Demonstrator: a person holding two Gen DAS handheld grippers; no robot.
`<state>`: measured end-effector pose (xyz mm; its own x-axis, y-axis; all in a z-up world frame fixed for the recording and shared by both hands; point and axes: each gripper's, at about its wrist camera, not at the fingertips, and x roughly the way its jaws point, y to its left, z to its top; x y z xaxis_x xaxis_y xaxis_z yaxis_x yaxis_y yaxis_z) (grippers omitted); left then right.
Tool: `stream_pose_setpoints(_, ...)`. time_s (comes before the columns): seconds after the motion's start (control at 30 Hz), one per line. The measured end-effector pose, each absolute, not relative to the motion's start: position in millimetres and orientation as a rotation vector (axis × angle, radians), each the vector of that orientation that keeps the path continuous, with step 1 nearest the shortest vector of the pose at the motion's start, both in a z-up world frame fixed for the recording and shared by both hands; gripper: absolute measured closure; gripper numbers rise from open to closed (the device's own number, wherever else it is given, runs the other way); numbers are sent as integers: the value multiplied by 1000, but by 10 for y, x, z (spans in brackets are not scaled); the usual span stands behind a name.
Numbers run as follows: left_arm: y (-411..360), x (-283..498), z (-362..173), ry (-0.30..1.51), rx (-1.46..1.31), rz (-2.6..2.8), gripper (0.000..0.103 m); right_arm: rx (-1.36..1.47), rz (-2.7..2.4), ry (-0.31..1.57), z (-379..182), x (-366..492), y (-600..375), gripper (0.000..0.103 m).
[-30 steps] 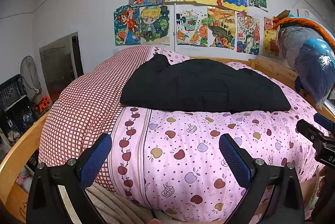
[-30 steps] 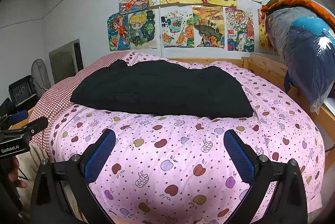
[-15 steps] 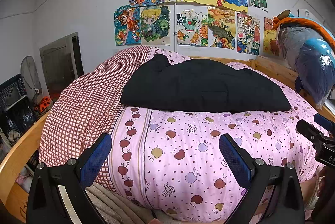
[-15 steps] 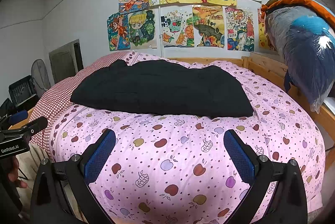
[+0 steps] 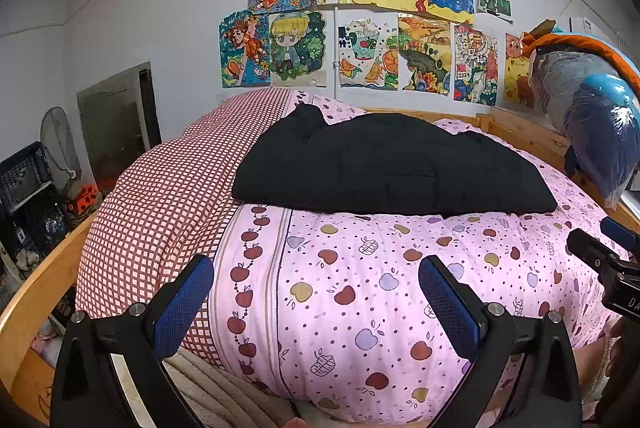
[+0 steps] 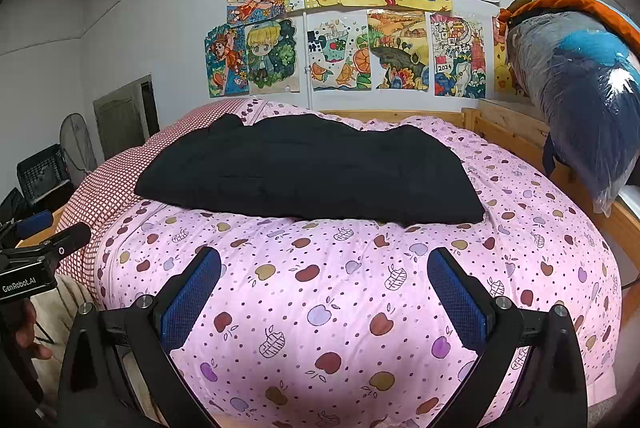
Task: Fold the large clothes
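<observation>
Left wrist view: bulky black padded garment (image 5: 392, 168) lies folded on the pink apple-print quilt (image 5: 360, 288). Left gripper (image 5: 316, 292) and right gripper (image 6: 324, 288) hover near, spread wide and empty. Judged near finished; any further fold requires reaching its near edge.

Matt black cloth garment (image 5: 384, 164); soft printed cotton quilt (image 5: 360, 288); bare wood bedframe (image 6: 508, 124).

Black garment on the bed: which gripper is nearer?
Roughly level, left if either. The left gripper hangs open before the black garment, below its left corner; the right gripper hangs open before its middle. Neither touches it.
</observation>
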<state>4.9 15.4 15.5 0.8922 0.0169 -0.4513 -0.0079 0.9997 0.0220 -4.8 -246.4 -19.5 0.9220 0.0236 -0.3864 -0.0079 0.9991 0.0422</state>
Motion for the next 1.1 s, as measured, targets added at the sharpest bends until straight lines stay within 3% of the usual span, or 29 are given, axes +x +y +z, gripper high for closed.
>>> stream_pose_setpoints(1.1,57,35,95,472,63,77,0,48,13,404,-256,-36,-2437,2)
